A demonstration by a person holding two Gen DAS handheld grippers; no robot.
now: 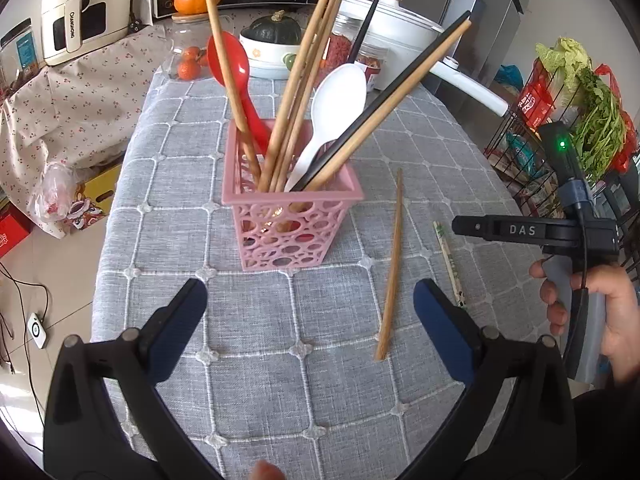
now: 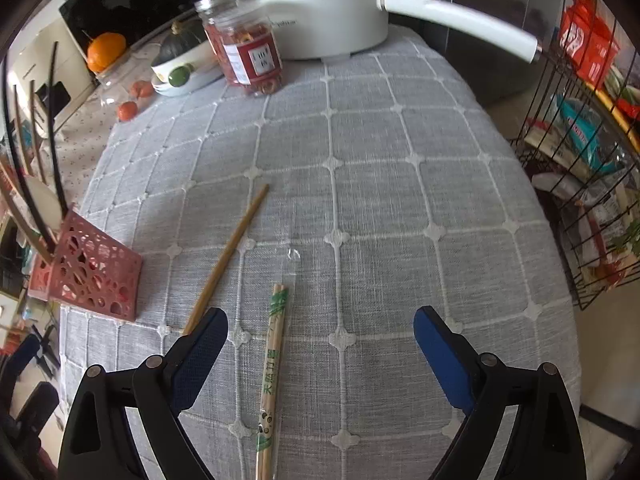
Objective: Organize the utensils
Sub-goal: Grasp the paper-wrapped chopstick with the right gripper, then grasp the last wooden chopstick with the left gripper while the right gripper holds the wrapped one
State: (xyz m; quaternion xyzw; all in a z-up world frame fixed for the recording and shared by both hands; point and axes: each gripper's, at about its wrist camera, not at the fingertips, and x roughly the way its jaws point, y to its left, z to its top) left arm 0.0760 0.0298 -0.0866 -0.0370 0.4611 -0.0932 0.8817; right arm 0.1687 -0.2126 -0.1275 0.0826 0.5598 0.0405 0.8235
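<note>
Chopstick [image 1: 391, 268] lies loose on the surface [image 1: 280, 360], right of the basket [image 1: 290, 216]; wrapped pair [image 2: 272, 364] lies further right. Both hand-held grippers, left [image 1: 310, 312] and right [image 2: 320, 336], hover apart, empty.

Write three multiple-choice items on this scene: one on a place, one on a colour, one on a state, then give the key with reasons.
1. Where does the loose wooden chopstick lie?
A. inside the pink basket
B. on the grey tablecloth, right of the pink basket
C. in the wire rack

2. What colour is the spoon beside the white spoon in the pink basket?
A. green
B. red
C. black

3. How does the right gripper stand?
A. shut on the wrapped chopsticks
B. shut on nothing
C. open over the wrapped chopsticks

Key: 1 B, it rests flat on the grey tablecloth. 2 B, the red spoon shows plainly. 3 C, the jaws are spread wide with the wrapped chopsticks untouched between them.
</note>
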